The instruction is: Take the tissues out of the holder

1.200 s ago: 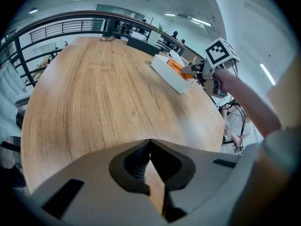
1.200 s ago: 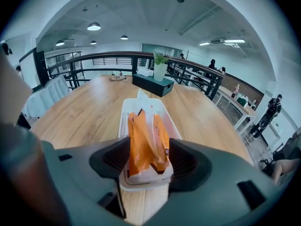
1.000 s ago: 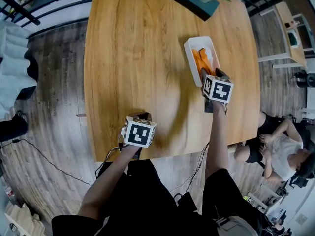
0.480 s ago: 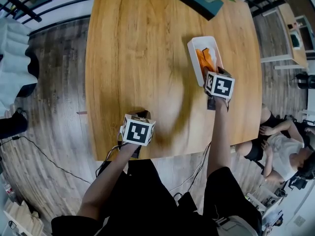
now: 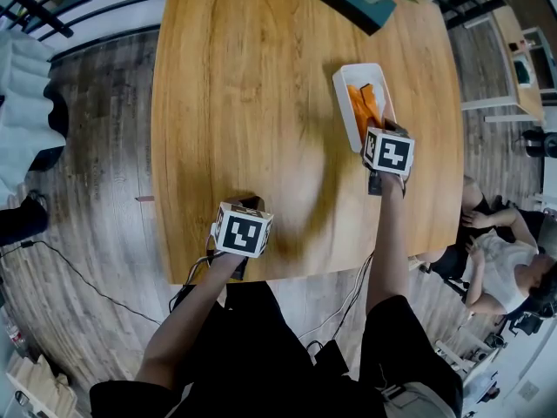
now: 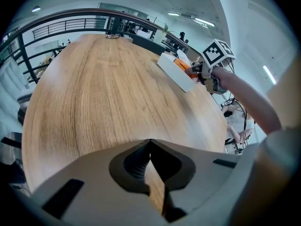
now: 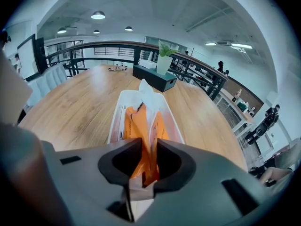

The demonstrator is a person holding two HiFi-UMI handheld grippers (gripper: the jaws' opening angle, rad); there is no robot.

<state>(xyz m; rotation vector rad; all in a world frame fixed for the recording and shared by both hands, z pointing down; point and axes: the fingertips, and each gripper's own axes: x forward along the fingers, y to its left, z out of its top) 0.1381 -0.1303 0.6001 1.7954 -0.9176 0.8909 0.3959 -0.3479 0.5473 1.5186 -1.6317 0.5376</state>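
Here the fingers (image 7: 119,162) of the right gripper (image 7: 150,143) are closing on crumpled orange-and-white tissues (image 7: 137,121) in the holder (image 7: 115,119).

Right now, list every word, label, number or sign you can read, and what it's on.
Nothing is readable.
Orange tissue packet: print, if any, too blurred.
White holder: small dark mark, too small to read.
Marker cubes: black-and-white patterns, no words.

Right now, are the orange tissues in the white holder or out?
In. The tissues lie inside the holder; the right gripper is closing its jaws on their near end.
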